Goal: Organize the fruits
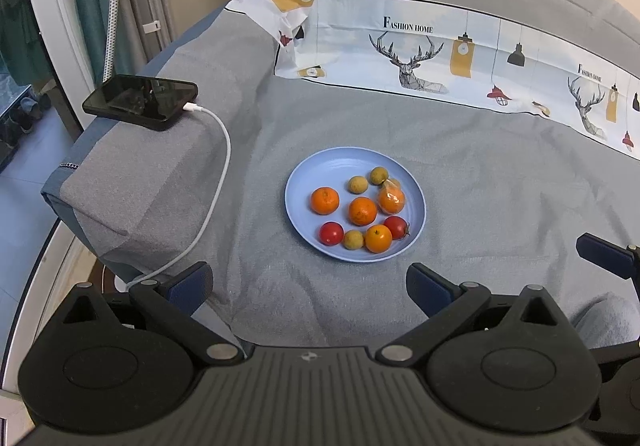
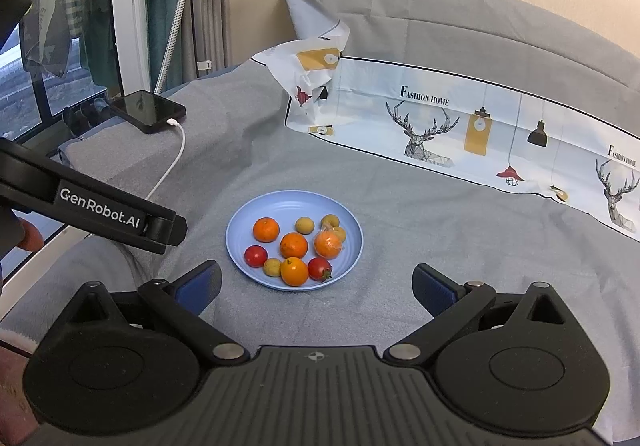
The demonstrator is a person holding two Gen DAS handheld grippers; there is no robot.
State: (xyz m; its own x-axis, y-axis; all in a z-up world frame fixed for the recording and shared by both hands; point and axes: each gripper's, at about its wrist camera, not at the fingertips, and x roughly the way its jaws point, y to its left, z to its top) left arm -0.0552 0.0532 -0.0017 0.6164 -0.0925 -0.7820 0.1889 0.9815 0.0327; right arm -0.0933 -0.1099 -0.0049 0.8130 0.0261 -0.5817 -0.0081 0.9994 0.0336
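A light blue plate [image 1: 304,173] [image 2: 244,217] lies on the grey bed sheet. It holds several oranges, one [image 1: 392,199] [image 2: 329,244] wrapped in clear plastic, two red tomatoes [image 1: 331,233] [image 2: 256,256] and several small tan longans [image 1: 358,184] [image 2: 305,225]. My left gripper [image 1: 310,284] is open and empty, just in front of the plate. My right gripper [image 2: 318,286] is open and empty, also just in front of the plate. The left gripper's arm [image 2: 100,205] shows at the left of the right wrist view.
A black phone [image 1: 142,101] [image 2: 148,111] with a white cable [image 1: 216,181] lies on a folded grey quilt [image 1: 132,185] at the left. A printed pillowcase [image 1: 440,53] [image 2: 460,125] lies behind the plate. The bed edge and a window are at the far left.
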